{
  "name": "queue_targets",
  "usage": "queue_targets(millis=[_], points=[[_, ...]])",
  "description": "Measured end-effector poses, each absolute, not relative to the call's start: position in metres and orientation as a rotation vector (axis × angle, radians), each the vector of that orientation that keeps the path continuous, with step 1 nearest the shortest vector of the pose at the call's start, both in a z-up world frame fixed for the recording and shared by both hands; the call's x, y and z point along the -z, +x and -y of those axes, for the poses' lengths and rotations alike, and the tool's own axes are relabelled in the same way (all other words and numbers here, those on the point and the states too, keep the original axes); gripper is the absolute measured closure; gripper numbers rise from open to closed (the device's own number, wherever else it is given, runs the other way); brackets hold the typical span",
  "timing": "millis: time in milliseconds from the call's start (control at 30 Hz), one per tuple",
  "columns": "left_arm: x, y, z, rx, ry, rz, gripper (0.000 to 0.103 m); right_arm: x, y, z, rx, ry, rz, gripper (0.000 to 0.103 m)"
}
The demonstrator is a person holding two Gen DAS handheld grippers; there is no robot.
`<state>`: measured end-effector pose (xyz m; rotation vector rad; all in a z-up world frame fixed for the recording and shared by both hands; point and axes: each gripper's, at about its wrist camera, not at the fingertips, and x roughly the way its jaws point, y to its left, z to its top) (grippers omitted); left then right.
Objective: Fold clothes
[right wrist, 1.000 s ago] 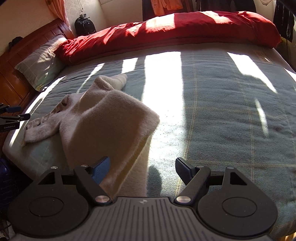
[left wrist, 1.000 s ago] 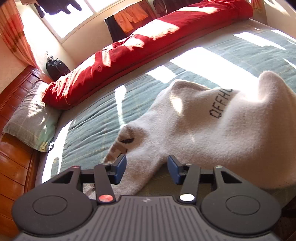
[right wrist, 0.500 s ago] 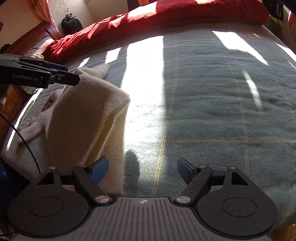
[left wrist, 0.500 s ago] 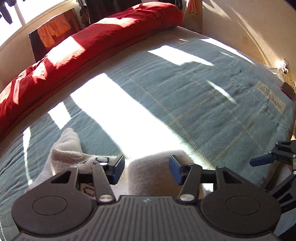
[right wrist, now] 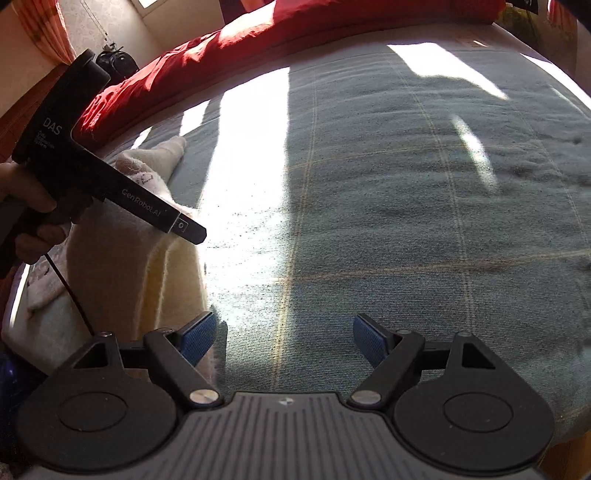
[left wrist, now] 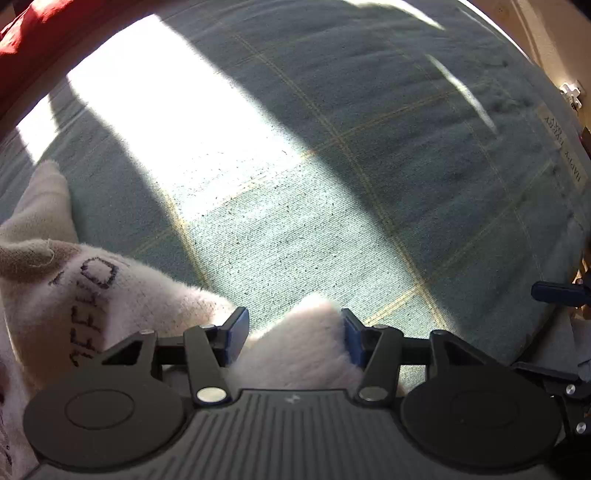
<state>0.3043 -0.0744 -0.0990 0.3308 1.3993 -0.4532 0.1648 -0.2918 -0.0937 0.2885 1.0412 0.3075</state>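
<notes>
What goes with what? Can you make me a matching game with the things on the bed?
Things:
1. fluffy white garment
2. red duvet
3. right gripper
4. blanket label

Descriptions:
A. open, nothing between its fingers
B. bunched along the far side of the bed
C. between the left gripper's fingers
D. printed words, near the bed's edge

Pairs: 1-C, 2-B, 3-A, 4-D

Two wrist fisheyes, both low over the bed (left wrist: 369, 166).

The left view looks steeply down, close above the blanket; the right view tilts forward toward the red duvet (right wrist: 258, 48). Both share the white garment (left wrist: 110, 291) and sunlit blanket.
</notes>
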Motion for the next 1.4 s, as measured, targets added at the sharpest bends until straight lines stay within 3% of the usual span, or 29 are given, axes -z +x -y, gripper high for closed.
queue_targets(millis=[233, 533, 667, 800, 1067, 1133, 1267, 1367, 1400], points=[[0.076, 0.252, -0.004, 0.379, 0.352, -1.399, 0.048, 0.087, 0.168, 0.261, -0.348, 0.236, -1.040, 0.019], [0.087, 0.200, -0.079, 0.309, 0.236, -1.342, 0.047, 0.068, 0.165, 0.213, -0.461, 0.122, -0.964, 0.019], [0.089, 0.183, -0.094, 0.298, 0.214, -1.304, 0.047, 0.066, 0.172, 0.196, -0.574, 0.063, -0.882, 0.028], [0.087, 0.175, -0.102, 0.290, 0.177, -1.272, 0.047, 0.077, 0.201, 0.170, -0.703, 0.015, -0.882, 0.046], [0.070, 0.159, -0.093, 0.285, 0.179, -1.165, 0.046, 0.132, 0.253, 0.126, -0.842, 0.039, -1.129, 0.049], [0.068, 0.157, -0.089, 0.280, 0.192, -1.141, 0.045, 0.137, 0.254, 0.122, -0.894, 0.055, -1.164, 0.040], [0.067, 0.155, -0.081, 0.258, 0.208, -1.107, 0.042, 0.142, 0.264, 0.126, -0.933, 0.192, -1.145, 0.038], [0.066, 0.154, -0.078, 0.253, 0.225, -1.089, 0.041, 0.146, 0.272, 0.126, -0.914, 0.268, -1.121, 0.047], [0.065, 0.153, -0.078, 0.252, 0.229, -1.085, 0.041, 0.145, 0.272, 0.124, -0.922, 0.274, -1.116, 0.055]])
